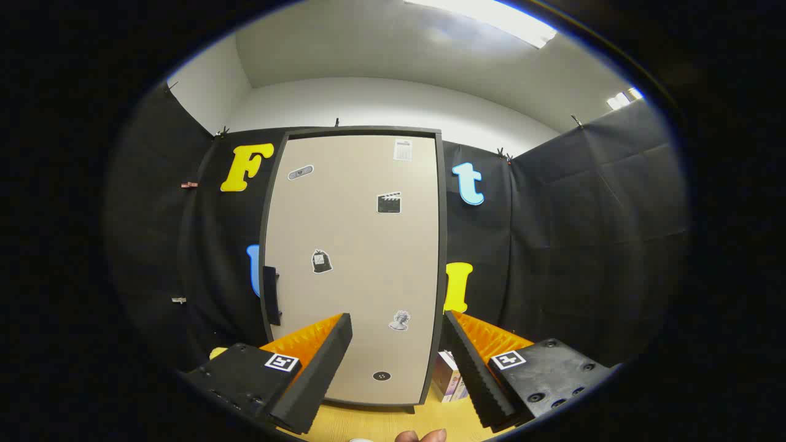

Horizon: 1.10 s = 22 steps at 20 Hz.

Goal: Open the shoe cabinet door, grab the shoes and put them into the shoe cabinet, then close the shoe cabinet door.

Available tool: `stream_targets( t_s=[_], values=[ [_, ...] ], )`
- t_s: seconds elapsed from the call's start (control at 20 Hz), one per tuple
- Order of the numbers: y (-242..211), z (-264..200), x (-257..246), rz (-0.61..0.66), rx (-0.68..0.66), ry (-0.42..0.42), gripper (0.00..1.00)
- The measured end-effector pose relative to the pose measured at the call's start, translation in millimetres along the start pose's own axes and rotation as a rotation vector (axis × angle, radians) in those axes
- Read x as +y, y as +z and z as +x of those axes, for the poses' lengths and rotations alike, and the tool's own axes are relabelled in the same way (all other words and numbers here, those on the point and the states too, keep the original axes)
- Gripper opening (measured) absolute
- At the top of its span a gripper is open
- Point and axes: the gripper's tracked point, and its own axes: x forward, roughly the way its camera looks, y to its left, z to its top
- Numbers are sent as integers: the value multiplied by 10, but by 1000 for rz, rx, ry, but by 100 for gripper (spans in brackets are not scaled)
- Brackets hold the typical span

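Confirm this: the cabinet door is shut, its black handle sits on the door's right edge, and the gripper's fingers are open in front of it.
Wrong side. In the gripper view the black handle sits on the left edge of the shut cabinet door. The gripper is open in front of it, holding nothing.

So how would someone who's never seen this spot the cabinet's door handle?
Find the tall beige cabinet door against the black cloth, beyond the open gripper. Follow its left edge halfway down to the handle, a dark upright bar. The door's other marks are small flat stickers; only this sticks out.

Spread, empty gripper fingers before closed shoe cabinet door with dark handle.
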Motion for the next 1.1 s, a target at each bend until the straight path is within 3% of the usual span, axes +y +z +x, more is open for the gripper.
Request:
stream_targets(
  t_s=[0.45, 1.1],
  values=[
    [-145, 207, 297, -81, 54, 51, 97],
    [-186, 272, 492, 37, 111, 23, 97]
  ],
)
